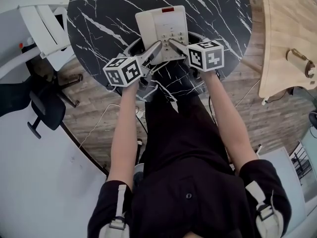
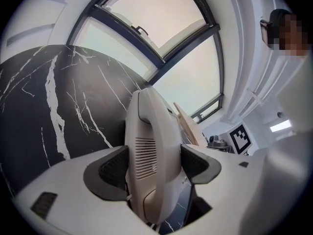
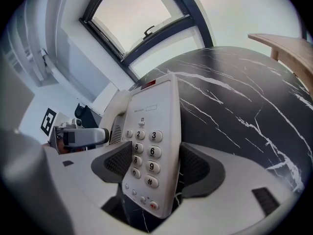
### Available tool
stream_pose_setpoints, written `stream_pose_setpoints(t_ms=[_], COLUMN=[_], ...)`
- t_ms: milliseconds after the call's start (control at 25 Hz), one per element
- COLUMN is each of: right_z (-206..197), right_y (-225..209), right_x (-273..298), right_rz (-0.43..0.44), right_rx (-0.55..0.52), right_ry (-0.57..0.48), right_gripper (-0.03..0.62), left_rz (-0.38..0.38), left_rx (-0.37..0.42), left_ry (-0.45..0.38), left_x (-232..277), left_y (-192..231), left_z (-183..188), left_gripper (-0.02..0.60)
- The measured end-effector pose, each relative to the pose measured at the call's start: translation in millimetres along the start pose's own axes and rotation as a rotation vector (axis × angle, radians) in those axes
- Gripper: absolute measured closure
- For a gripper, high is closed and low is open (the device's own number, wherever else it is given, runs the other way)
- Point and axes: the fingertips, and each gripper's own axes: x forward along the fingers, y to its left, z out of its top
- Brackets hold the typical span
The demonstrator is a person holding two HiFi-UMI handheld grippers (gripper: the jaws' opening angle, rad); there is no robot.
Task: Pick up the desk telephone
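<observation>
A cream desk telephone (image 1: 161,29) lies near the front edge of a round black marble table (image 1: 213,9). My left gripper (image 1: 156,47) reaches in from the lower left. In the left gripper view its dark pads (image 2: 115,168) press both sides of the handset (image 2: 149,146), which stands upright between them. My right gripper (image 1: 174,43) comes in from the lower right. Its pads (image 3: 193,165) hold the keypad half of the telephone (image 3: 151,146), one on each side. Whether the phone is off the tabletop I cannot tell.
A light wooden table (image 1: 287,29) stands close on the right. At the left are a black office chair (image 1: 47,103) and a white desk (image 1: 39,29). Cables trail over the wood floor (image 1: 99,128). The person's legs fill the space just below the table edge.
</observation>
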Motion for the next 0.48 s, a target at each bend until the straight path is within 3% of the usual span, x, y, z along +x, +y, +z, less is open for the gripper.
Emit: stream_pose_setpoints(t_ms=[480], right_z=[-18.3], right_y=[5.2], right_x=[-35.4], right_rz=[0.002], right_rx=[0.029], right_ry=[-0.005], right_gripper=[0.267], left_rz=[0.015], left_rx=[0.009], left_ry=[-0.002], left_x=[-14.9], left_y=[-33.2], left_z=[-17.2], left_gripper=[0.241])
